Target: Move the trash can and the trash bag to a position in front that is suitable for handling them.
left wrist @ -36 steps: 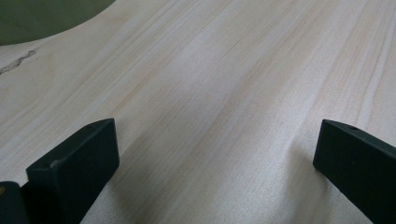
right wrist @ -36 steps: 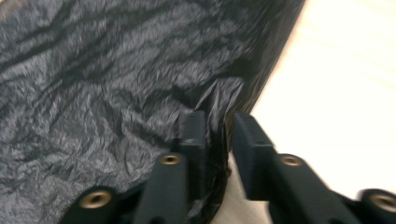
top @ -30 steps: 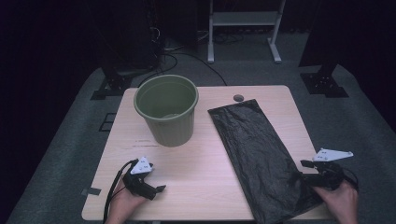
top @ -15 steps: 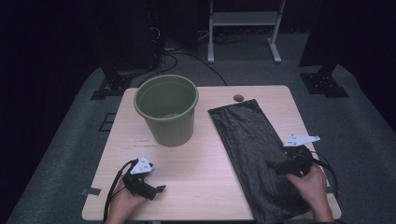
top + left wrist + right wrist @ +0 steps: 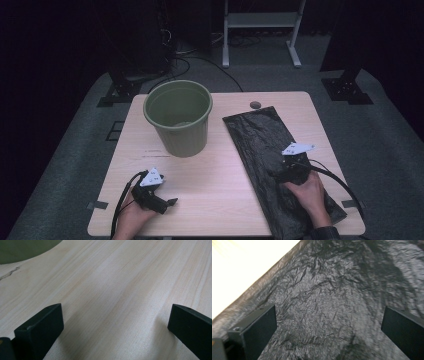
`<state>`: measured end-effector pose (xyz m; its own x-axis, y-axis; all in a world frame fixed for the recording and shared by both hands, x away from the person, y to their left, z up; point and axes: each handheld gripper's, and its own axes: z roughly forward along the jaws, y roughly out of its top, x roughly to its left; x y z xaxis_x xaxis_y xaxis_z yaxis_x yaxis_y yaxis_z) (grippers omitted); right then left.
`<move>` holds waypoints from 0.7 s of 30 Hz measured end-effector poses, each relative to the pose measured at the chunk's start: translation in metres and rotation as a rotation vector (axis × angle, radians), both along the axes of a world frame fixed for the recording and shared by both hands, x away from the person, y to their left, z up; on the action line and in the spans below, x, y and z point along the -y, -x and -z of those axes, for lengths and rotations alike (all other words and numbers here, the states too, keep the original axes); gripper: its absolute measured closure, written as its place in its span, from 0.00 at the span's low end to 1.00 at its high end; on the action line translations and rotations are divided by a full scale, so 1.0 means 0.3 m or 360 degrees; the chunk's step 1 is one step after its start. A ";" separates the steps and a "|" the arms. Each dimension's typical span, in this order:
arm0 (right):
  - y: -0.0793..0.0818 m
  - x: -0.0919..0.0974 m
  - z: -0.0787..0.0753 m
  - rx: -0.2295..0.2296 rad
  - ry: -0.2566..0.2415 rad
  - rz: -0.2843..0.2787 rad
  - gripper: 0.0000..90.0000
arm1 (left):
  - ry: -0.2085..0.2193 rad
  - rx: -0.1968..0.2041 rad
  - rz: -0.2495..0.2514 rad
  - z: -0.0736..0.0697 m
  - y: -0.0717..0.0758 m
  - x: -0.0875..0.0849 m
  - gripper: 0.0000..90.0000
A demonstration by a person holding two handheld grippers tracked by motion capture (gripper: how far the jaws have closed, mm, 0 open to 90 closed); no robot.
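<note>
We see right gripper (image 5: 277,172) at lower right over black bag (image 5: 270,150), jaws just spread, nothing between, left gripper (image 5: 167,204) lower left, jaws apart.

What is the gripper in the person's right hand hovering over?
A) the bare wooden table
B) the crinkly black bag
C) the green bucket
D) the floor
B: the right gripper is over the black bag lying flat on the table, and the right gripper view shows crinkled black plastic between its open jaws.
</note>
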<state>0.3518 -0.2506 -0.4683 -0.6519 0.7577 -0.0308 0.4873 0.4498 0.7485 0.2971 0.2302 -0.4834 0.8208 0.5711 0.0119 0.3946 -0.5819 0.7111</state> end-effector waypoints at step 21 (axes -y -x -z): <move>-0.013 -0.001 0.064 -0.0113 0.0009 0.0008 0.00 | 0.0068 0.0014 -0.0068 -0.030 -0.001 -0.009 0.00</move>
<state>0.3556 -0.2502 -0.4873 -0.6489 0.7608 0.0113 0.5415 0.4513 0.7093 0.2974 0.2330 -0.4743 0.7958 0.6056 -0.0060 0.4118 -0.5338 0.7385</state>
